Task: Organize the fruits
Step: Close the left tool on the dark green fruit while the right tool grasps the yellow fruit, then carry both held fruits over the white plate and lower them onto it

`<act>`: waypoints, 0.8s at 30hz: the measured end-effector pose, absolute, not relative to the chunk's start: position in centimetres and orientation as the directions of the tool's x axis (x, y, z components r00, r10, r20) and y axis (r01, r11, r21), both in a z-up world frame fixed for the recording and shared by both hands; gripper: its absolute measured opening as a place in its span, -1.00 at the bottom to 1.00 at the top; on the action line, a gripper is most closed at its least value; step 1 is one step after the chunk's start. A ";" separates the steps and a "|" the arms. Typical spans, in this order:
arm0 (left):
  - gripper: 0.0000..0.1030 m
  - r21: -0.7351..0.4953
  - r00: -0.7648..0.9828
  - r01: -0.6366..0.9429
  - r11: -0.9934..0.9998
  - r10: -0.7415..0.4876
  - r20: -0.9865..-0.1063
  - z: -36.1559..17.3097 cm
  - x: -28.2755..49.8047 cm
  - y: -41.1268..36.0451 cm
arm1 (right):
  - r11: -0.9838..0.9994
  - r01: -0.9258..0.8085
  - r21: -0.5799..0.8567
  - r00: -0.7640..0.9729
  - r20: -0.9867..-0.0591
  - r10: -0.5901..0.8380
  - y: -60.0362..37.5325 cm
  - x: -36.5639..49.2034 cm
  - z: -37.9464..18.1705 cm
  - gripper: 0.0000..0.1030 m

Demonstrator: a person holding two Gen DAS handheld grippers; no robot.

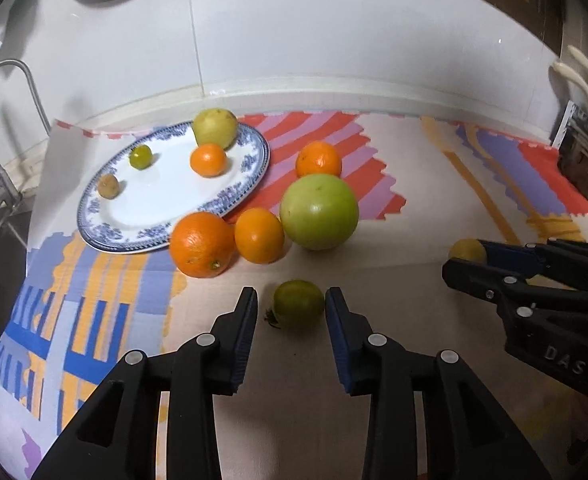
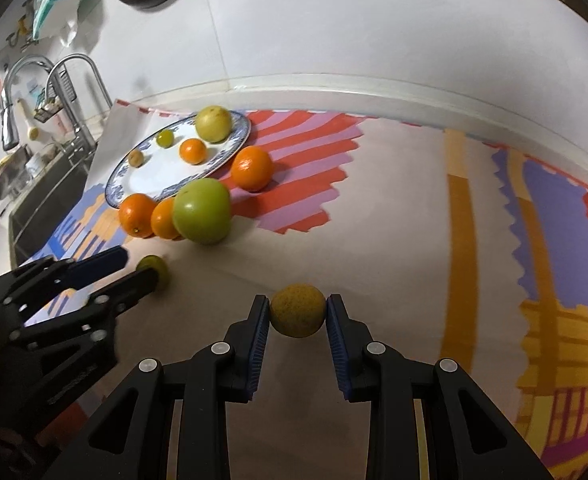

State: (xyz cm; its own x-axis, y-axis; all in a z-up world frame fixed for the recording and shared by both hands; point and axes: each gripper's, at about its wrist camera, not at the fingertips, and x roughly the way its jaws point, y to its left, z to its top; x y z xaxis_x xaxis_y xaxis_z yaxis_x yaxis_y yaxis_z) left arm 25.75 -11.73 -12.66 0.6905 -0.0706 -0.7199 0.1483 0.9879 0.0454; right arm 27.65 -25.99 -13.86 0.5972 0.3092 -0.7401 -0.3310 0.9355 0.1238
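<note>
Fingers of the right gripper (image 2: 298, 312) pinch a small yellow fruit (image 2: 297, 310) between their blue pads. Spread fingers of the left gripper (image 1: 290, 306) flank a small green fruit (image 1: 298, 303) on the cloth; beyond them lies the plate (image 1: 106, 227).

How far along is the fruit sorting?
Done: four fruits sit on the blue-rimmed plate. In hand: the right claw is shut on a yellowish fruit; the left claw is open around a small green fruit. Left: three oranges and the big green fruit beside the plate.
</note>
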 end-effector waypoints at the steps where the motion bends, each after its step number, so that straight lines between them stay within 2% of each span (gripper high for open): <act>1: -0.40 0.035 0.684 0.152 0.988 -0.080 -0.725 -12.8 25.8 -11.7 | 0.934 -0.333 0.126 0.595 -0.741 0.312 -25.8 27.7 -13.9 -0.41; 13: -0.41 0.015 0.716 0.162 0.987 -0.107 -0.690 -11.1 24.6 -10.9 | 0.932 -0.340 0.128 0.596 -0.737 0.319 -25.1 27.1 -13.3 -0.41; 24: -0.41 0.013 0.771 0.167 0.986 -0.122 -0.625 -7.6 21.7 -9.2 | 0.927 -0.355 0.119 0.645 -0.687 0.335 -23.9 24.3 -10.1 -0.41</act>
State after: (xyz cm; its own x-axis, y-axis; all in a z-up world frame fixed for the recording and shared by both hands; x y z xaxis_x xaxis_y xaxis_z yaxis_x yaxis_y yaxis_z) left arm 21.65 -9.20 -7.57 0.7711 -0.1218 -0.6250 0.1666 0.9859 0.0134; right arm 24.26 -23.86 -10.07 0.6451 0.3349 -0.6868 -0.3547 0.9274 0.1189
